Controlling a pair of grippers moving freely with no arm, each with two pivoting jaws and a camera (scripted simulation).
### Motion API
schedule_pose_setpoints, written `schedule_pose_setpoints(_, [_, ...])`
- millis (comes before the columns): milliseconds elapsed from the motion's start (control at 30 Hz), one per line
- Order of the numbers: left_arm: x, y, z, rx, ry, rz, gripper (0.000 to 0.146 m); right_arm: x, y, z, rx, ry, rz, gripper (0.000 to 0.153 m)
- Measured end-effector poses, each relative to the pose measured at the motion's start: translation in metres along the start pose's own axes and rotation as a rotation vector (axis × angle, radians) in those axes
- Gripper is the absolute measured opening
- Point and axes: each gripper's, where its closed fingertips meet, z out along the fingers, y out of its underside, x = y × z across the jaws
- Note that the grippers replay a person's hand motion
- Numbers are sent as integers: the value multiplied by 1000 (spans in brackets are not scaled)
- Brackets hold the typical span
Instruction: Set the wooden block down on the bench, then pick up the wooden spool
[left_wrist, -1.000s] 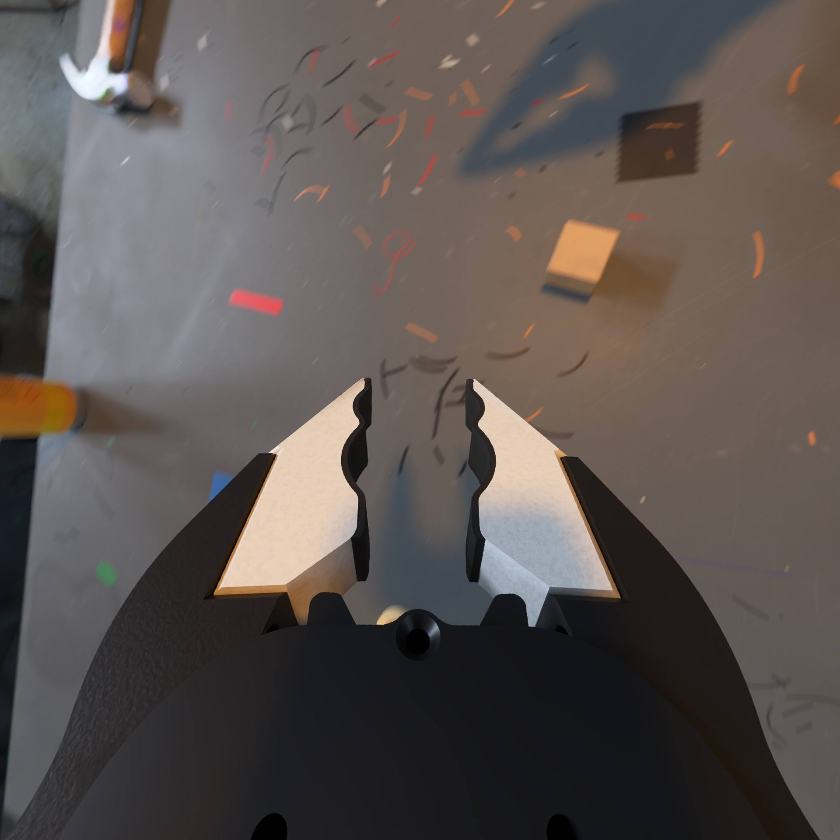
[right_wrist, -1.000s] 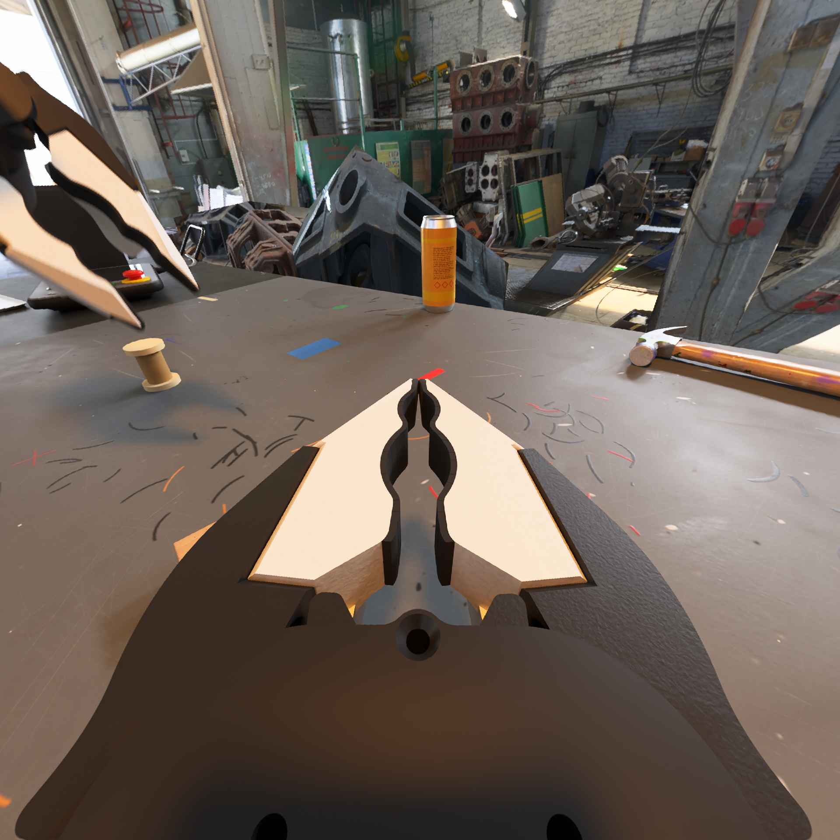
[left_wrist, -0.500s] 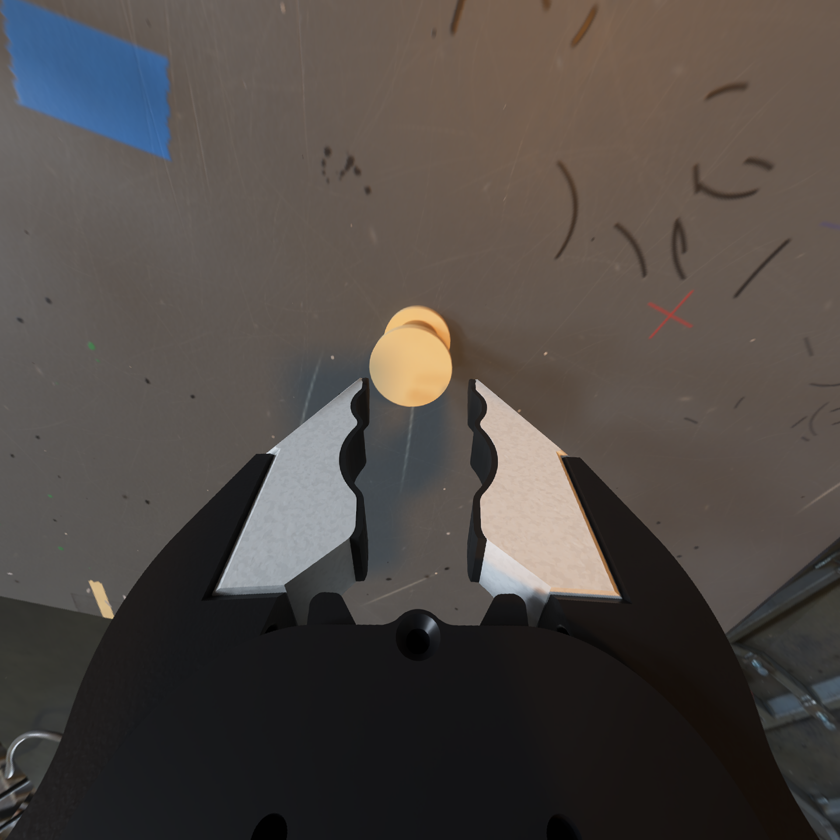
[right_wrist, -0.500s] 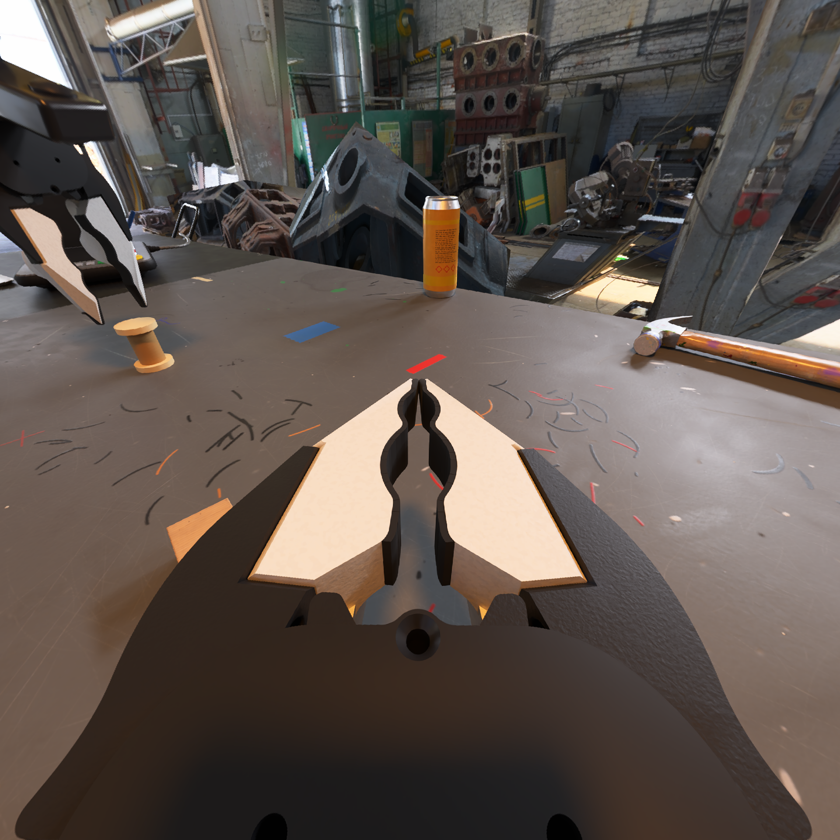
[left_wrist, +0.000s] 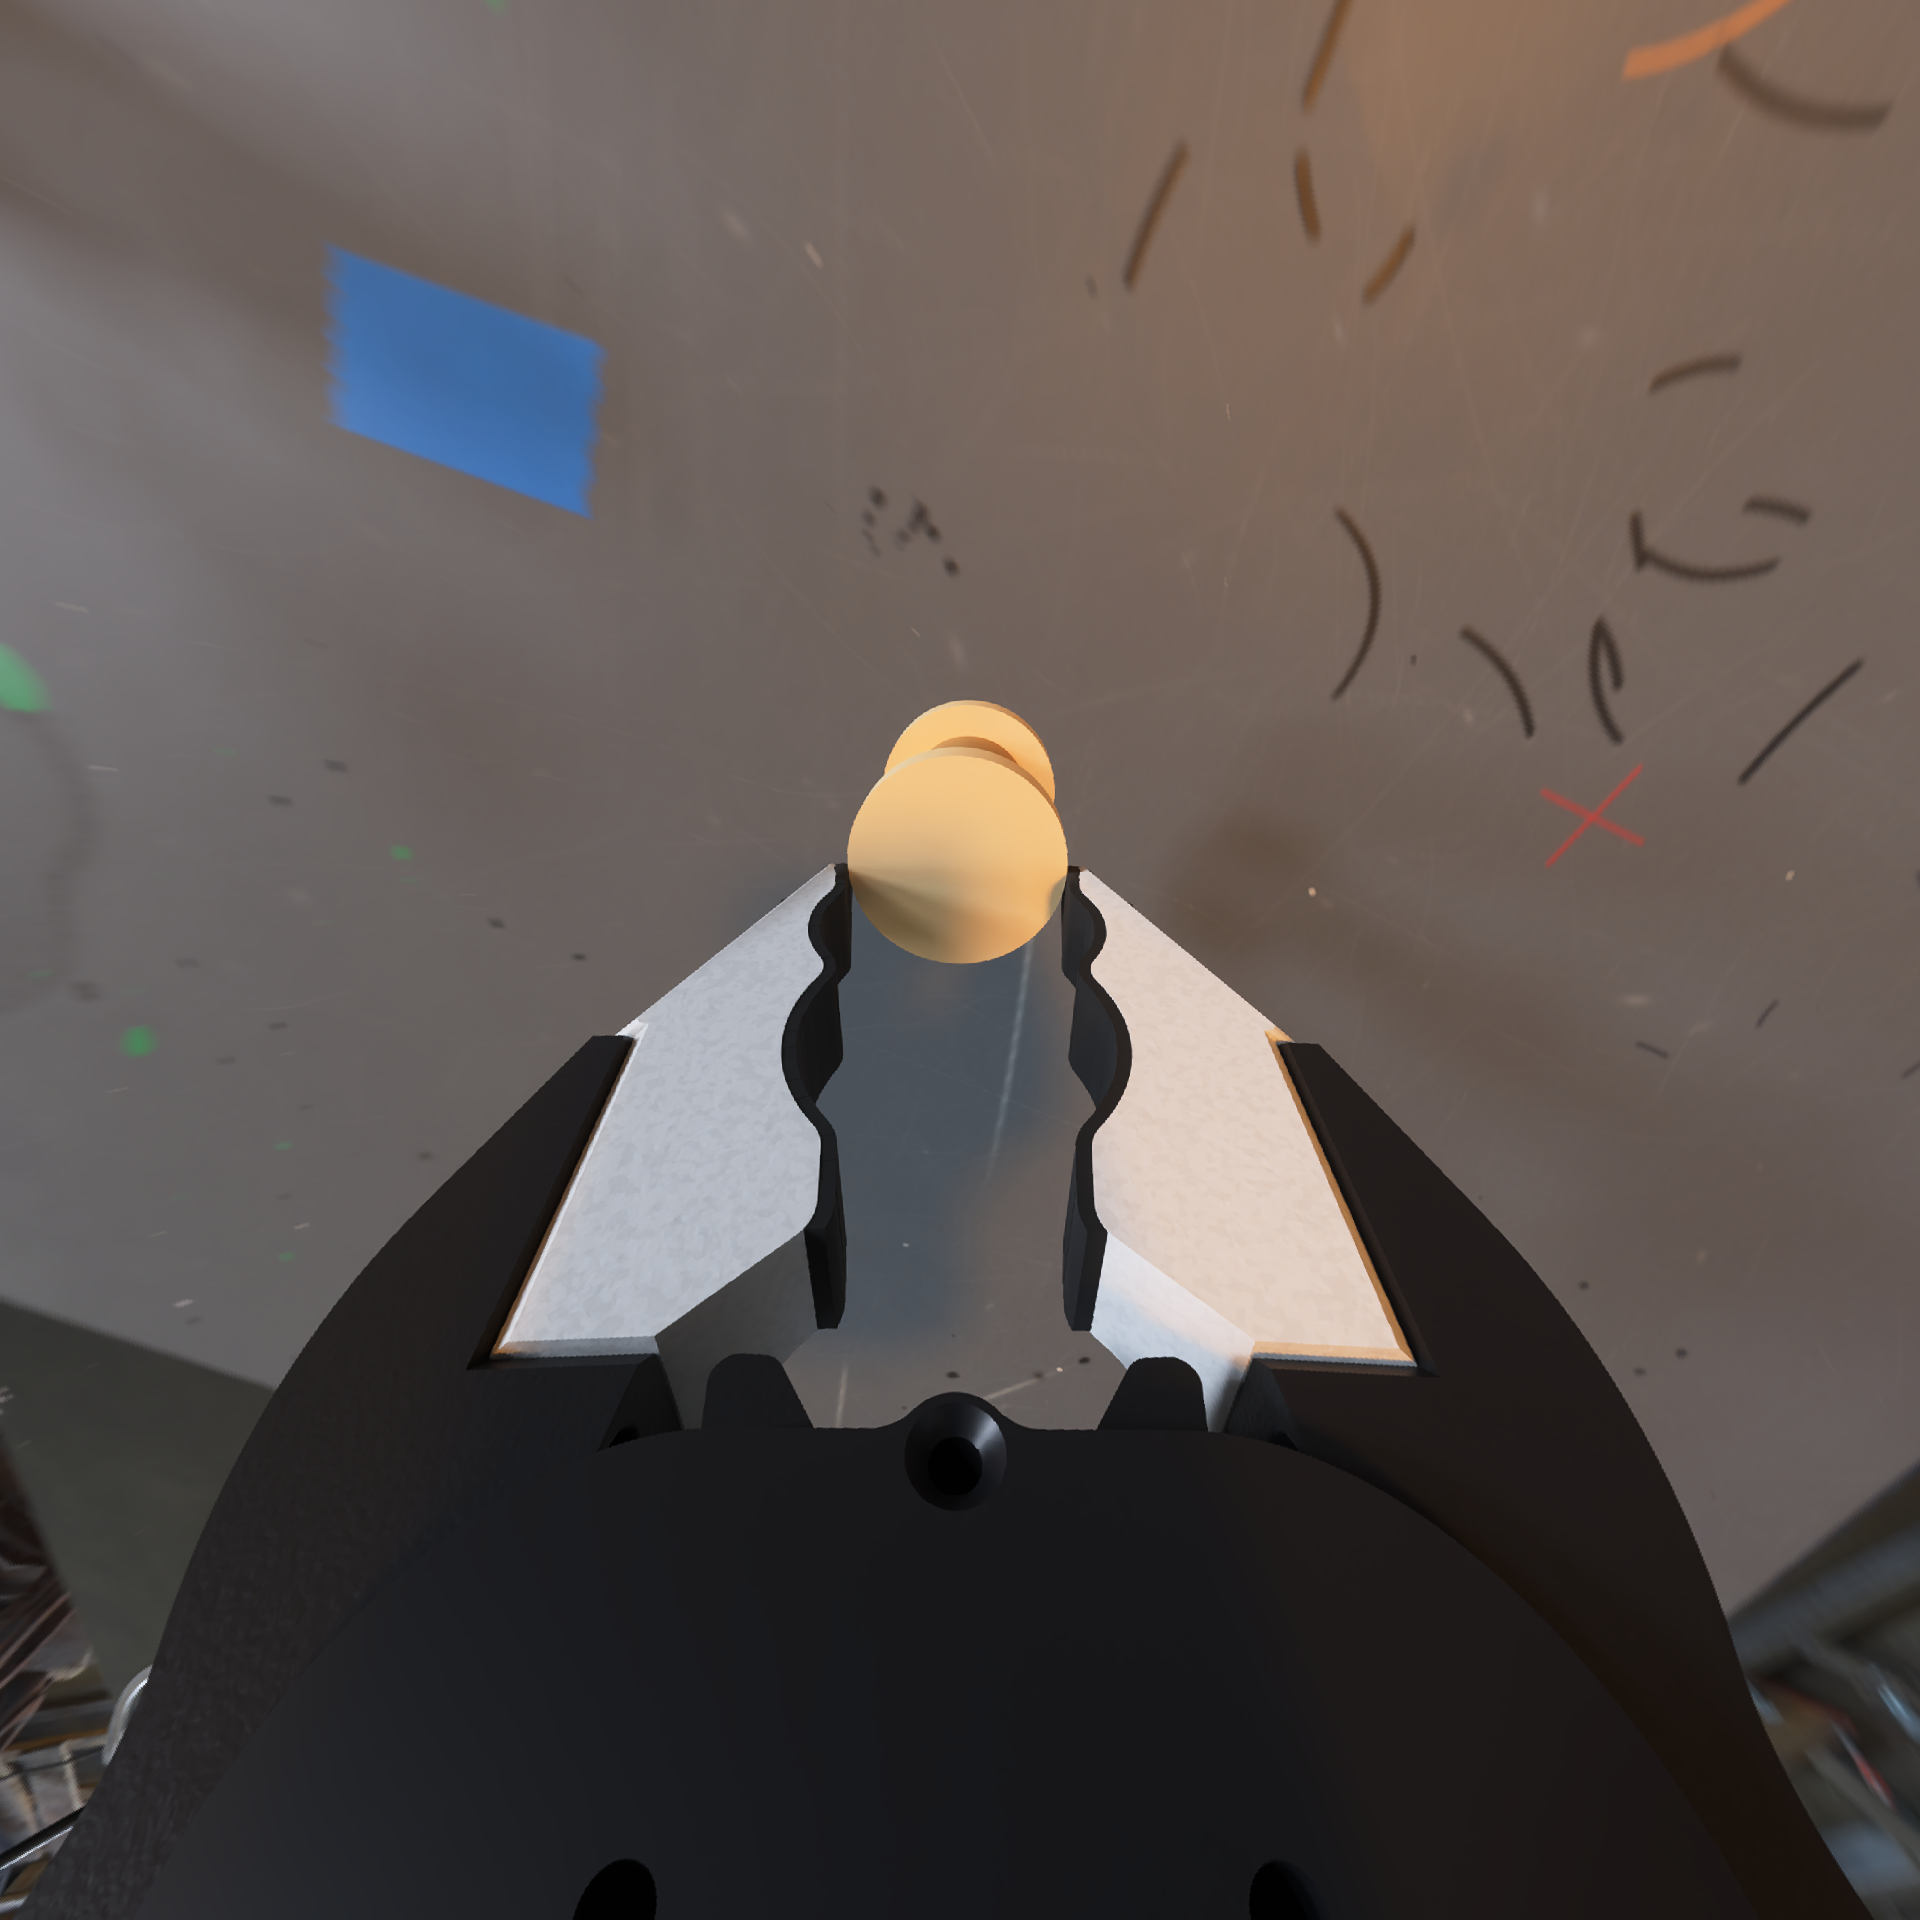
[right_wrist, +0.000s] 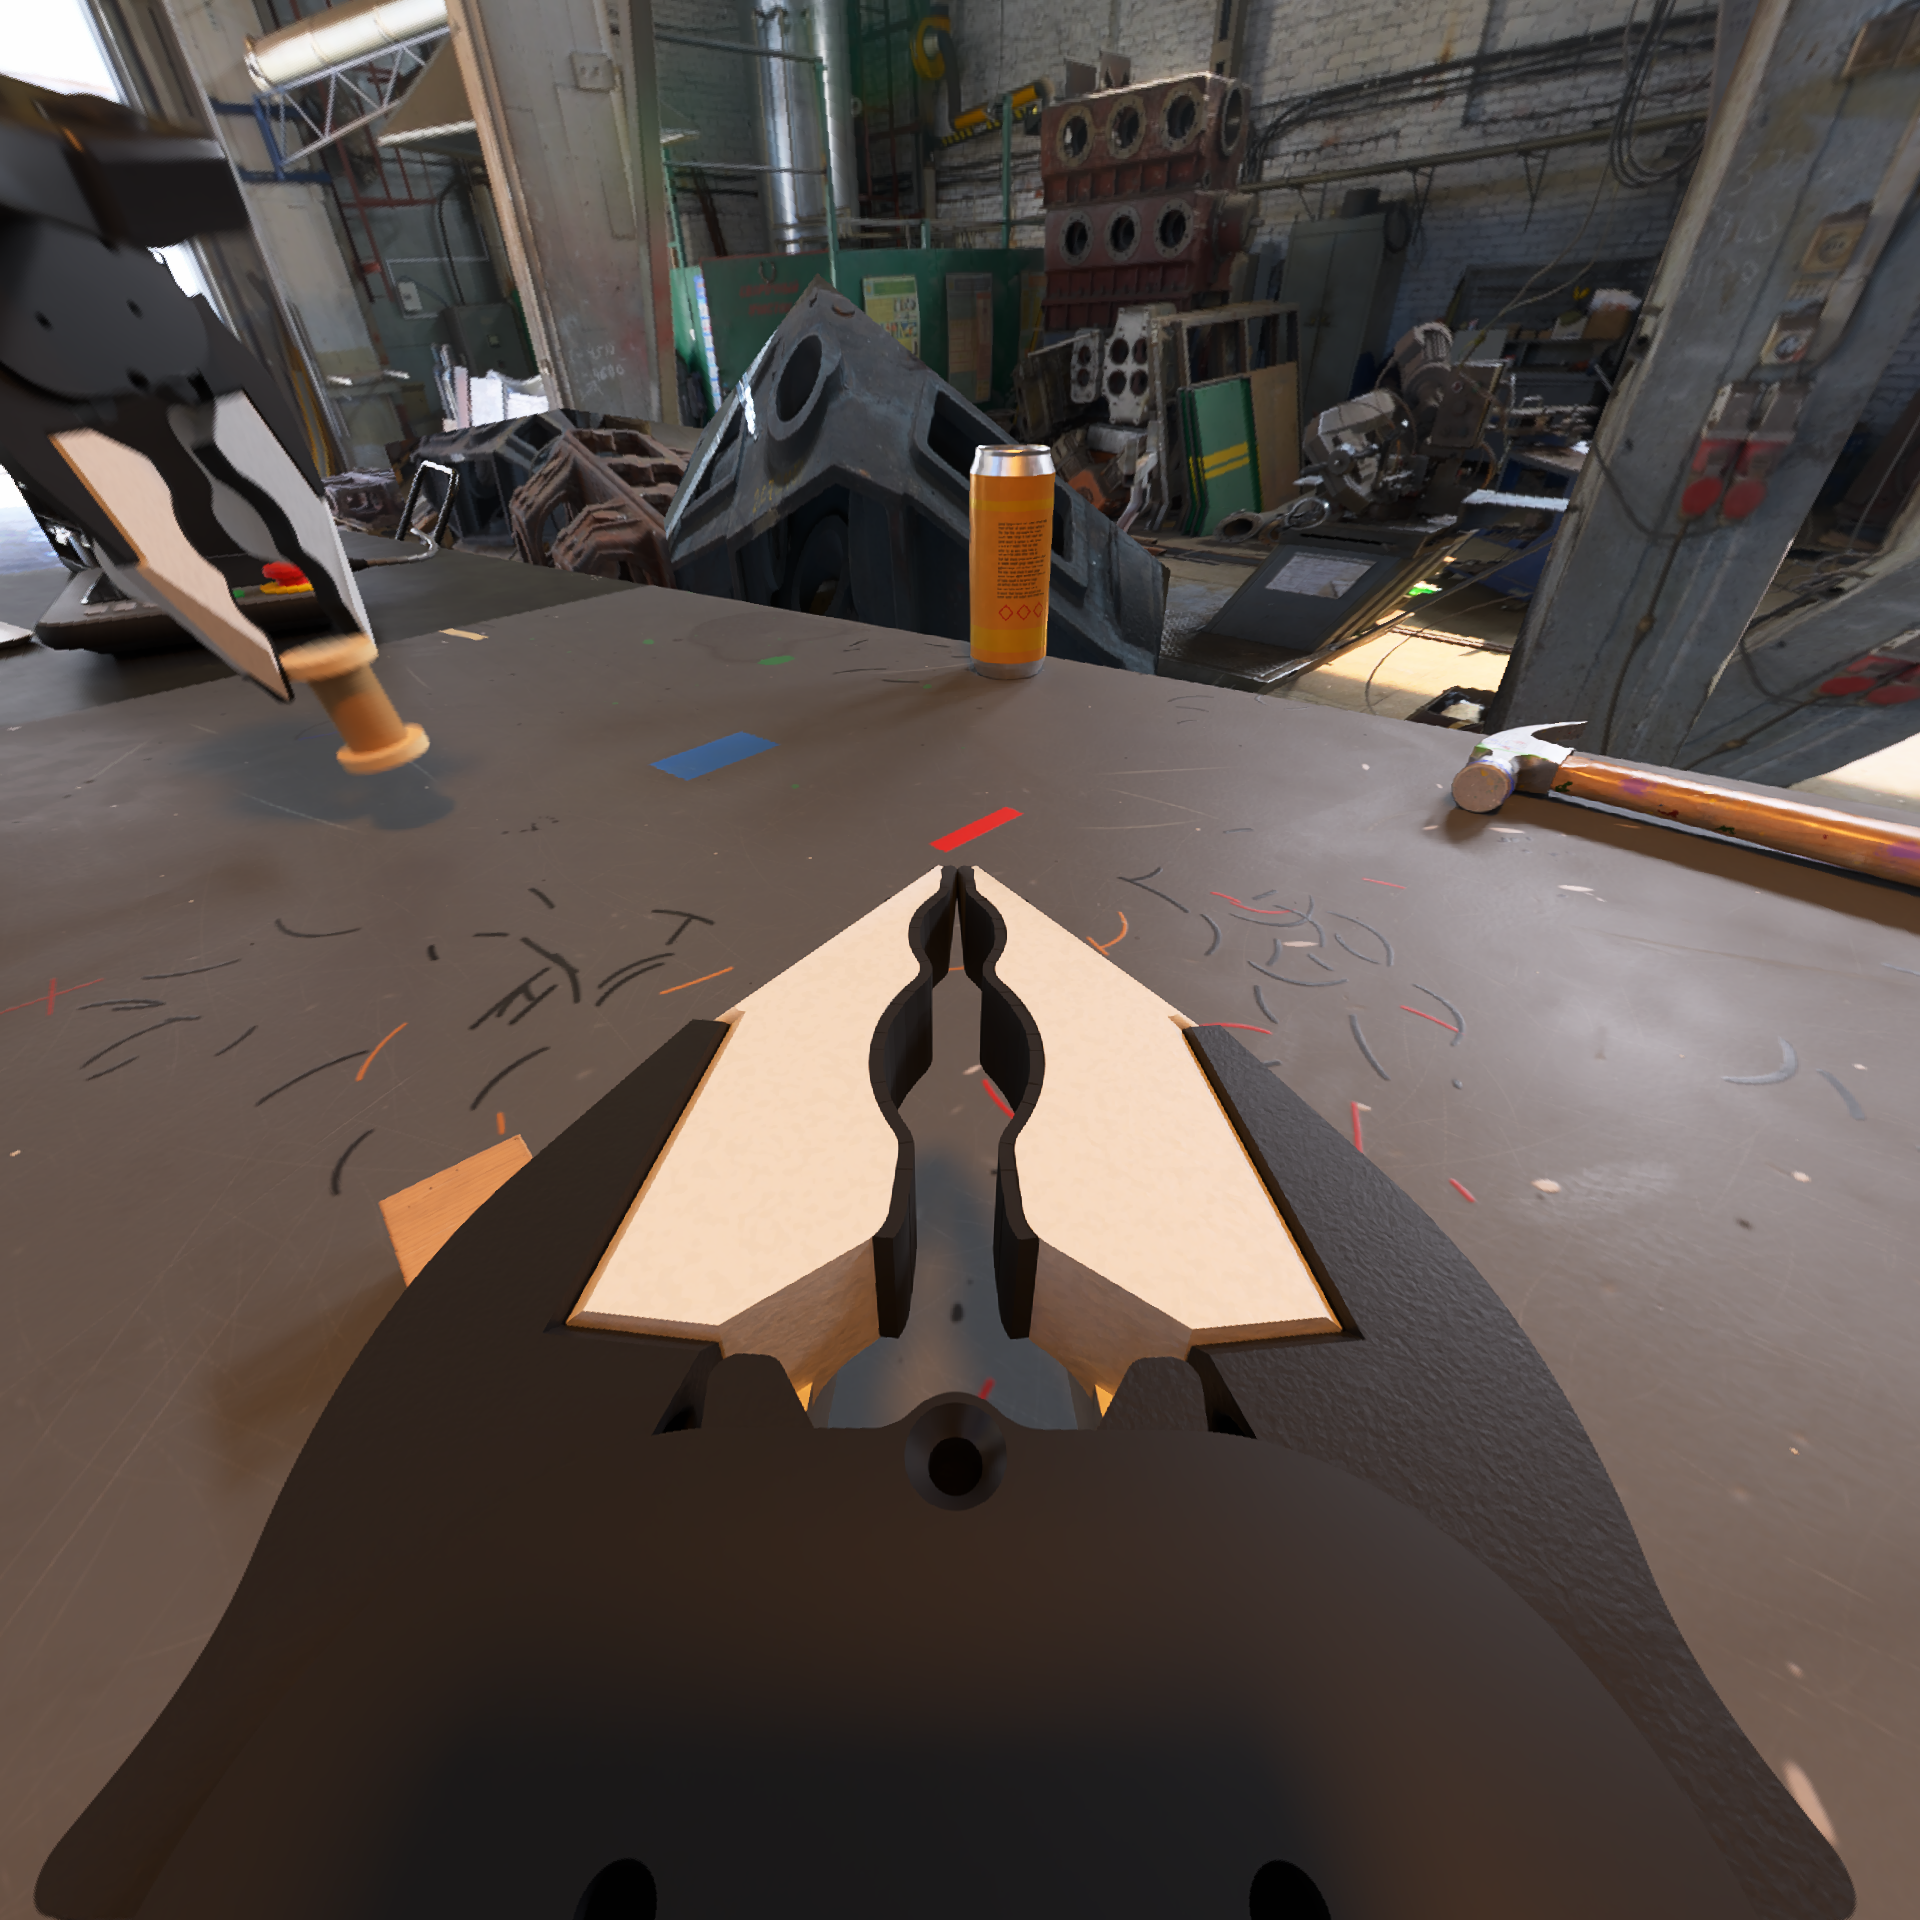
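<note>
The left gripper (left_wrist: 956, 883) is seen with its fingertips at either side of the upper flange of the wooden spool (left_wrist: 958, 844); the flange fills the gap between the tips and appears to be clamped there. In the right wrist view the same gripper (right_wrist: 312, 665) is shown at the far left, angled downward, with the spool (right_wrist: 358, 707) tilted at its tips. The lower flange of the spool is seen at or just above the bench (right_wrist: 1558, 1143), over a dark shadow; whether it touches the surface cannot be told.

The right gripper (right_wrist: 956, 878) is held low over the bench with its fingertips brought together and nothing between them. The wooden block (right_wrist: 447, 1205) is seen lying on the bench just beside this gripper's left side, partly hidden by the black body.

A strip of blue tape (right_wrist: 714, 753) is stuck to the bench between the spool and the right gripper's tips, and a short strip of red tape (right_wrist: 975, 828) lies just beyond those tips. An orange can (right_wrist: 1010, 561) is stood upright at the far edge of the bench. A hammer (right_wrist: 1662, 795) with a wooden handle is laid near the right edge. Dark, orange and red scribbled marks are scattered over the grey surface, and a red cross (left_wrist: 1593, 816) is drawn near the spool.
</note>
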Motion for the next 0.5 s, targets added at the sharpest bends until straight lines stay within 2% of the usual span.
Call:
schedule_pose_setpoints(167, [-4, -44, -59, 163, -125, 4, 40, 0, 1, 0, -1, 2, -2, 0])
schedule_pose_setpoints(267, [19, -80, -86, 238, -122, 59, 40, 0, 1, 1, -3, 4, -4, 0])
schedule_pose_setpoints(367, [54, -115, -86, 239, -76, 153, 40, 0, 1, 0, -3, 4, -9, 0])
schedule_pose_setpoints(500, [95, -152, -55, 183, -25, 255, 40, -2, -2, -1, 8, -5, -19, 0])
